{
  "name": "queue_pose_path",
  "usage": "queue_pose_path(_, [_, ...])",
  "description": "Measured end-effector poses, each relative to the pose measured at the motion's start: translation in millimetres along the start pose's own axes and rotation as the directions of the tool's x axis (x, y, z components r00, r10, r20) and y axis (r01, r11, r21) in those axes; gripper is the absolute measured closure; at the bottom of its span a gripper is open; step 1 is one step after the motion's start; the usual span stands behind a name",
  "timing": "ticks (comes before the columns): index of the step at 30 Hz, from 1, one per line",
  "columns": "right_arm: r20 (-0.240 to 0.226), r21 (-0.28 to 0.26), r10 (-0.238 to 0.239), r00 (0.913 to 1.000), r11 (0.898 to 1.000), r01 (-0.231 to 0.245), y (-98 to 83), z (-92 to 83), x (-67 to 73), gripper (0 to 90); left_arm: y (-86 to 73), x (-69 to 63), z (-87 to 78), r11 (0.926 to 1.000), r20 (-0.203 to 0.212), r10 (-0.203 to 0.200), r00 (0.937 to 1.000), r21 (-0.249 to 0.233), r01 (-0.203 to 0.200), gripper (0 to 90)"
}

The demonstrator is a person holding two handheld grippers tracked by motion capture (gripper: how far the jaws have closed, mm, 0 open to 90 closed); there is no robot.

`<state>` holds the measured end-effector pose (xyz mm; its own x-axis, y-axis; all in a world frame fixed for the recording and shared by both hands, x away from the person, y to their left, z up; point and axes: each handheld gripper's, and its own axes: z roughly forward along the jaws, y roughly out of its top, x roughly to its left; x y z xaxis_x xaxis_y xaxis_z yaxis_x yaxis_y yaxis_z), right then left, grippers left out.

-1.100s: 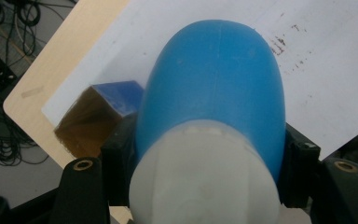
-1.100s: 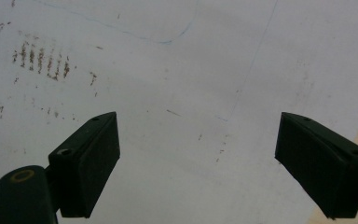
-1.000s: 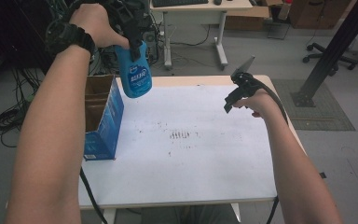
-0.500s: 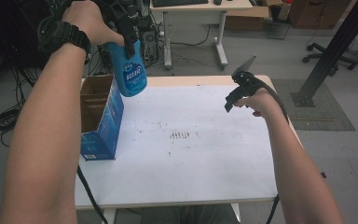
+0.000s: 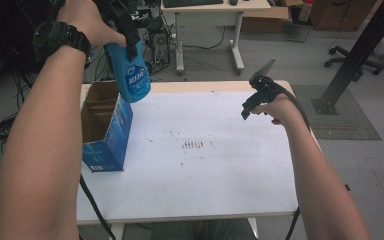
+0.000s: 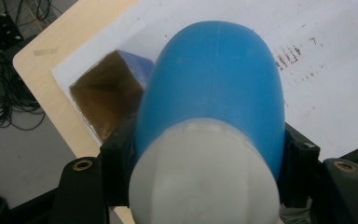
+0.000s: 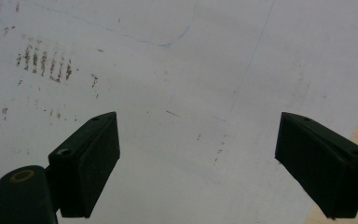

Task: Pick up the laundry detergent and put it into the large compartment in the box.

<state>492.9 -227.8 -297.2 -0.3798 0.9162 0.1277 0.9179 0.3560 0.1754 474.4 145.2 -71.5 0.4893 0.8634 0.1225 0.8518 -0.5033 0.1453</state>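
Note:
A blue bottle (image 5: 132, 75) with a pale cap end (image 6: 205, 186) hangs in the air, and my left gripper (image 5: 125, 42) is shut on it near its top. The bottle (image 6: 214, 88) sits between the black jaws of my left gripper (image 6: 205, 163), its base pointing down toward the table. Below and just left of it stands an open blue cardboard box (image 5: 102, 130), whose brown inside (image 6: 105, 98) has dividers. My right gripper (image 5: 247, 107) hovers over the table's right side. In its own view my right gripper (image 7: 198, 144) is open with nothing between the jaws.
The white table top (image 5: 205, 175) carries a patch of dark smudges (image 5: 195, 145) near its middle. Its tan edge (image 6: 60, 56) runs behind the box. Cables (image 5: 0, 130) lie on the floor at the left. A desk (image 5: 210, 10) and a black post (image 5: 360, 55) stand beyond.
My left hand has carried the bottle slightly left, closer over the box. The right hand has kept still.

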Motion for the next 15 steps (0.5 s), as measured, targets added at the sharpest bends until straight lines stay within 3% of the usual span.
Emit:
queue_pose_path(3, [0.002, -0.001, -0.002, 1.0, 1.0, 0.002, -0.1, -0.8, 0.9, 13.7, -2.2, 3.1, -1.8, 0.9999, 0.003, -0.016, 0.9999, 0.006, 0.016, 37.5])
queue_pose_path(5, [0.003, 0.001, 0.0, 1.0, 1.0, 0.0, -0.5, -0.8, 0.7, 13.7, -5.5, 7.9, -3.3, 0.9986, 0.013, -0.052, 0.9985, 0.002, 0.052, 37.5])
queue_pose_path(9, [0.004, 0.0, 0.002, 1.0, 1.0, -0.002, -1.0, -1.4, 0.2, 13.7, -9.1, 11.3, -4.8, 0.9977, 0.005, -0.068, 0.9976, 0.001, 0.068, 37.5])
queue_pose_path(11, [0.004, -0.001, 0.004, 1.0, 1.0, -0.004, -1.3, -1.8, -0.1, 13.6, -13.0, 15.4, -5.7, 0.9939, -0.001, -0.111, 0.9939, 0.004, 0.111, 37.5])
queue_pose_path(15, [0.003, -0.001, 0.004, 1.0, 1.0, -0.004, -1.6, -2.1, 0.5, 13.7, -17.0, 20.2, -6.6, 0.9886, -0.012, -0.151, 0.9885, 0.005, 0.151, 37.5])
